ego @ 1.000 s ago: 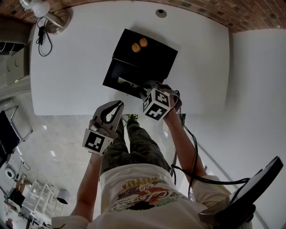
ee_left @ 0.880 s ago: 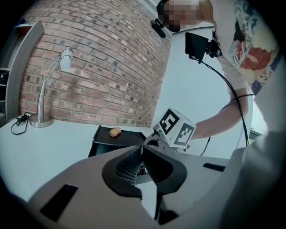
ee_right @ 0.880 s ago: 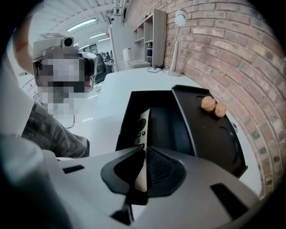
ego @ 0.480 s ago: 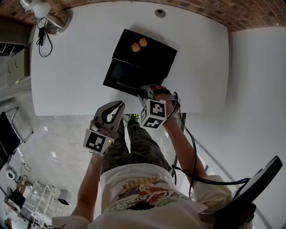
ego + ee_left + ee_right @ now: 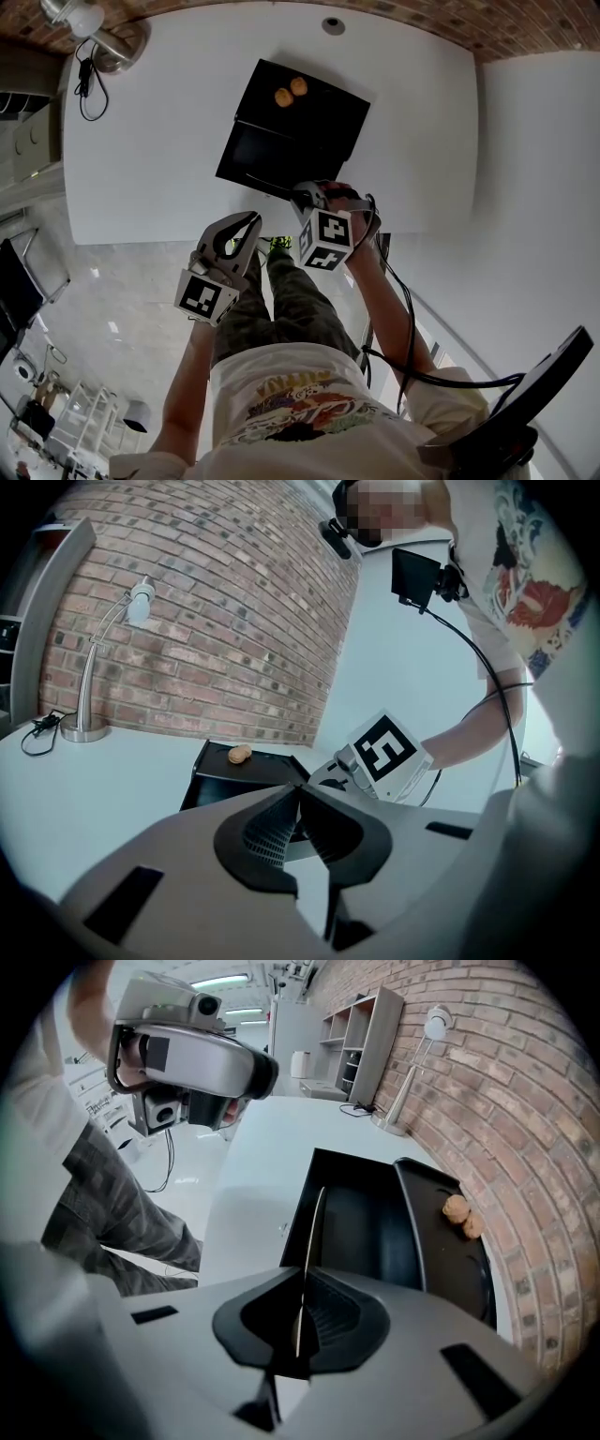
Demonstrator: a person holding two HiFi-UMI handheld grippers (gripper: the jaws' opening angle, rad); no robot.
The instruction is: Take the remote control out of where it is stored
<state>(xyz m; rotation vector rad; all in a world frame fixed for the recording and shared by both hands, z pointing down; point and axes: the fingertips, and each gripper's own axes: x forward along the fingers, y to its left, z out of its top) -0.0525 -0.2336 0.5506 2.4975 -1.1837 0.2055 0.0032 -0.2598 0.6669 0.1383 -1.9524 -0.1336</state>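
Observation:
A black box (image 5: 314,117) lies on the white table (image 5: 150,141), with its shallow drawer (image 5: 258,155) pulled out toward me. Inside, the drawer (image 5: 352,1227) is dark and no remote shows. My right gripper (image 5: 305,197) is at the right end of the drawer's front wall. There the right gripper's (image 5: 302,1312) jaws are closing, and the pads press on that thin wall (image 5: 314,1232), seen edge on. My left gripper (image 5: 246,225) hangs off the table's near edge above my legs. The left gripper (image 5: 295,803) is shut and empty.
Two small brown lumps (image 5: 291,92) sit on the box lid (image 5: 441,1232). A desk lamp (image 5: 98,33) and its cable (image 5: 89,84) stand at the table's far left corner. A brick wall (image 5: 206,621) runs behind the table. My legs (image 5: 291,300) are below its near edge.
My right gripper has turned and shifted slightly left along the drawer front, covering the pale strip seen there before. The left gripper has stayed still.

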